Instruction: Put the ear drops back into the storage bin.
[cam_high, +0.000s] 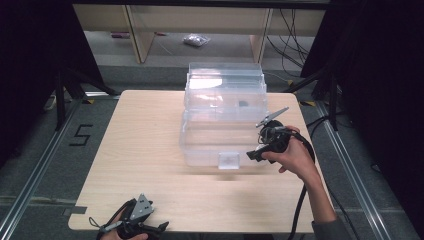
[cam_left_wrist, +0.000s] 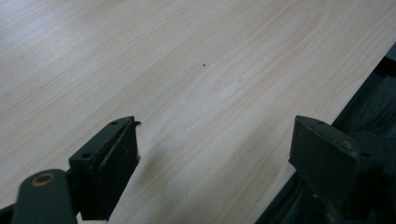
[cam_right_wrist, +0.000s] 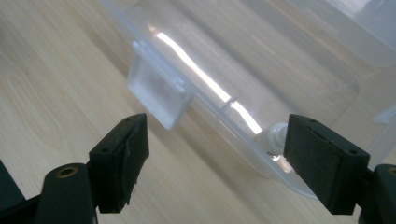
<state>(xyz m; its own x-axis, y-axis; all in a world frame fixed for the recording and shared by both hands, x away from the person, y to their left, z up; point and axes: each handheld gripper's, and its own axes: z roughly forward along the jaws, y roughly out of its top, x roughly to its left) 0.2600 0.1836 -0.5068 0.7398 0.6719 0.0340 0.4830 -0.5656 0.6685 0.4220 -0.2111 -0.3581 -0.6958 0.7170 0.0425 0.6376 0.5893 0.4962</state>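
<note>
Nearest the high camera, at the near left edge of the pale wooden counter (cam_high: 150, 150), the left tool (cam_high: 159, 227) lies low in the person's left hand (cam_high: 122, 231), well apart from everything else. Farther in, a clear plastic storage box (cam_high: 222, 117) with a small square front latch (cam_high: 229, 161) stands right of the counter's middle; the right tool (cam_high: 256, 154), held in the right hand (cam_high: 296, 157), sits just beside the box's near right corner. From the left gripper view, the left tool (cam_left_wrist: 212, 156) has its jaws spread wide over bare wood grain near the counter's edge, holding nothing. From the right gripper view, the right tool (cam_right_wrist: 217, 156) also stands open, its jaws empty, with the box's lower rim (cam_right_wrist: 243, 135) and the latch (cam_right_wrist: 159, 95) just ahead.
</note>
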